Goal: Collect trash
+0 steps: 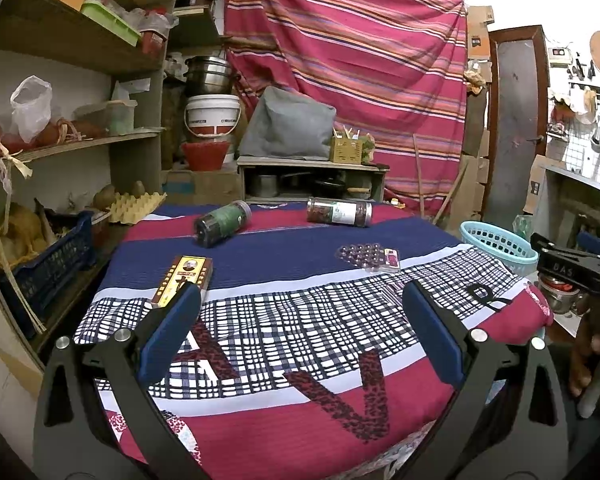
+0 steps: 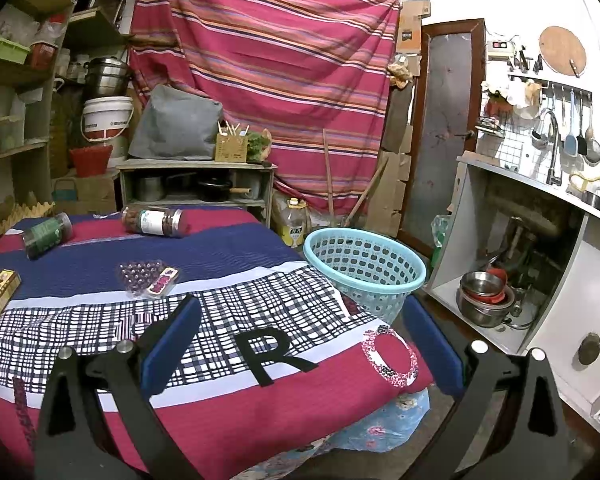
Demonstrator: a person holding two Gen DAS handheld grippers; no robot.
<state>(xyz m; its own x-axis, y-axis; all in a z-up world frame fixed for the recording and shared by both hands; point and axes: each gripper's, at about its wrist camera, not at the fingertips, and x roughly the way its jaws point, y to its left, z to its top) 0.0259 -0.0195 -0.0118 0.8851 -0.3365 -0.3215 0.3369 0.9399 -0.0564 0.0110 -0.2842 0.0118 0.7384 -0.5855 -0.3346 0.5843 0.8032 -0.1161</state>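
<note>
Cluttered storeroom-kitchen, four pieces of trash spread over a cloth-draped surface [image 1: 308,432] in red, navy and black-and-white check. Left tongs [image 1: 300,312] spread wide apart and holding nothing, hovering above the checked band near the surface's front edge; blue pads [image 1: 172,332] facing inward. Right tongs [image 2: 300,312] likewise wide apart and empty, poised over the front right corner above the appliquéd letters R and O.

Green-labelled jar [image 1: 222,223] lying on its side at the far left of the surface, on the boundary of red and navy stripes. White-labelled jar [image 1: 339,212] with dark reddish contents also on its side, further right along the far edge, well apart from the first. Yellow and red carton [image 1: 183,278] lying flat near the left edge, just beyond the left tongs' left finger. Clear plastic blister tray [image 1: 366,257] with a pink label resting on the navy stripe, right of centre.

Pale blue plastic basket [image 2: 364,270] standing upright just off the surface's right side, nothing visible inside it. Beside it, an open white cabinet [image 2: 556,280] under a counter, stacked steel bowls [image 2: 485,298] on its floor. Behind, a striped red sheet [image 2: 268,56] hung as a backdrop, a low wooden shelf [image 2: 196,184] holding pots, and wall shelving [image 1: 68,80] at left crowded with bags, boxes and an egg tray [image 1: 136,206].
</note>
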